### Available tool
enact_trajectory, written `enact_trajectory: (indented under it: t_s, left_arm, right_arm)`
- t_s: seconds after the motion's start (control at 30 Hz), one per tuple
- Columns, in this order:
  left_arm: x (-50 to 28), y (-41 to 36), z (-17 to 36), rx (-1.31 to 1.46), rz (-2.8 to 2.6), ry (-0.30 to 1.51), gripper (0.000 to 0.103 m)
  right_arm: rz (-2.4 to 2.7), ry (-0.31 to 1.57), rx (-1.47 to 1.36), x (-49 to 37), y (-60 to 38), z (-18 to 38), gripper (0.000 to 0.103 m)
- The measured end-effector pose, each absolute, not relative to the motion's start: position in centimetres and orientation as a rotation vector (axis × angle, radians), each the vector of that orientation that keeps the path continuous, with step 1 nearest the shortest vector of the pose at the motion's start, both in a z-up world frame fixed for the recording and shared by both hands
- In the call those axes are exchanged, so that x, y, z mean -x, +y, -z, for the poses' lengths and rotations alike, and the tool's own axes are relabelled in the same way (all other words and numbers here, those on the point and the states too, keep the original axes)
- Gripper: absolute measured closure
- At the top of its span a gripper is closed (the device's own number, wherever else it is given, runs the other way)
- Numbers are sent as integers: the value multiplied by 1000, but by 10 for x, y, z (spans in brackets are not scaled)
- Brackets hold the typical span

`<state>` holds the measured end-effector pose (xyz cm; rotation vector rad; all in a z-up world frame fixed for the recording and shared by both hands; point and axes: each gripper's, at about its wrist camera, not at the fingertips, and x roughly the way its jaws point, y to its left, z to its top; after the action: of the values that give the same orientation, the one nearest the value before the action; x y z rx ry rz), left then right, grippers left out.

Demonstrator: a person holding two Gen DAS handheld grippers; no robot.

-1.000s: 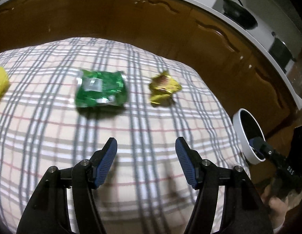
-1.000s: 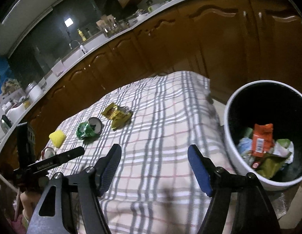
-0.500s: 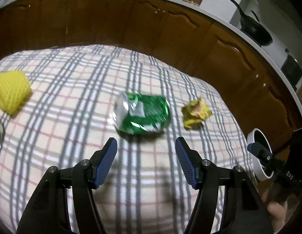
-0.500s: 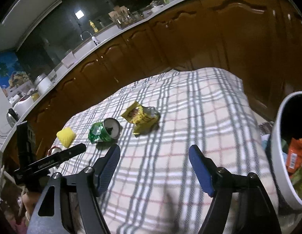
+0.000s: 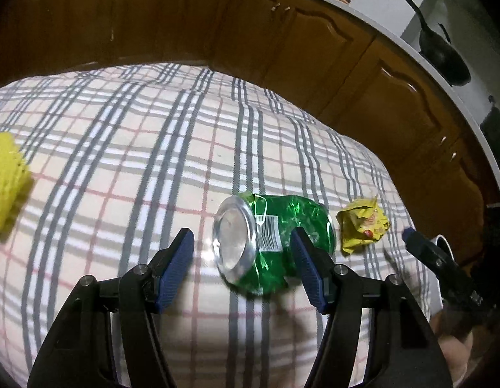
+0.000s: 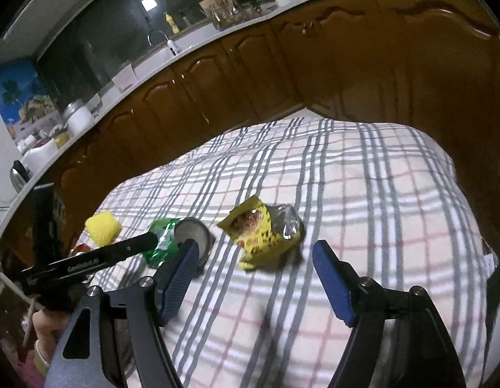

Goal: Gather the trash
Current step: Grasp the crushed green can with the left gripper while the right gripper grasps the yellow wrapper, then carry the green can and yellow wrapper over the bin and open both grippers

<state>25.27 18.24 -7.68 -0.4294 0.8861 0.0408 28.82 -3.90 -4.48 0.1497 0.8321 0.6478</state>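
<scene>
A crushed green can [image 5: 266, 242] lies on its side on the plaid tablecloth [image 5: 136, 161]. My left gripper [image 5: 243, 249] is open, its blue pads on either side of the can without touching it. A crumpled yellow wrapper [image 5: 363, 228] lies just right of the can. In the right wrist view the wrapper [image 6: 266, 229] lies just beyond my open, empty right gripper [image 6: 256, 258], with the can [image 6: 172, 239] to its left, partly hidden by the left gripper's arm.
A yellow foam net [image 5: 4, 181] lies at the table's left; it also shows in the right wrist view [image 6: 102, 228]. The white bin's rim [image 5: 442, 242] peeks past the table's right edge. Brown cabinets [image 5: 282, 32] stand behind the table.
My left gripper has moved forward until the green can sits between its pads. My right gripper has swung left from the bin to face the yellow wrapper.
</scene>
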Motion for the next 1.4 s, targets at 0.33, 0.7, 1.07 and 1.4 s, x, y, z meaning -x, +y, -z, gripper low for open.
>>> enact_trajectory:
  t_s: [0.33, 0.7, 1.07, 1.4]
  left_arm:
    - [-254, 165, 74, 352, -2, 863, 94]
    - [-225, 120, 51, 288, 89, 810, 94]
    - [-191, 151, 49, 328, 21, 802, 95]
    - [-188, 139, 54, 330, 51, 794, 95]
  right_arm:
    - [-613, 891, -115, -299, -35, 67, 102]
    - [-587, 820, -182, -258, -88, 45, 102]
    - [-693, 850, -160, -273, -33, 47, 62]
    - [-665, 851, -139, -271, -33, 50, 103]
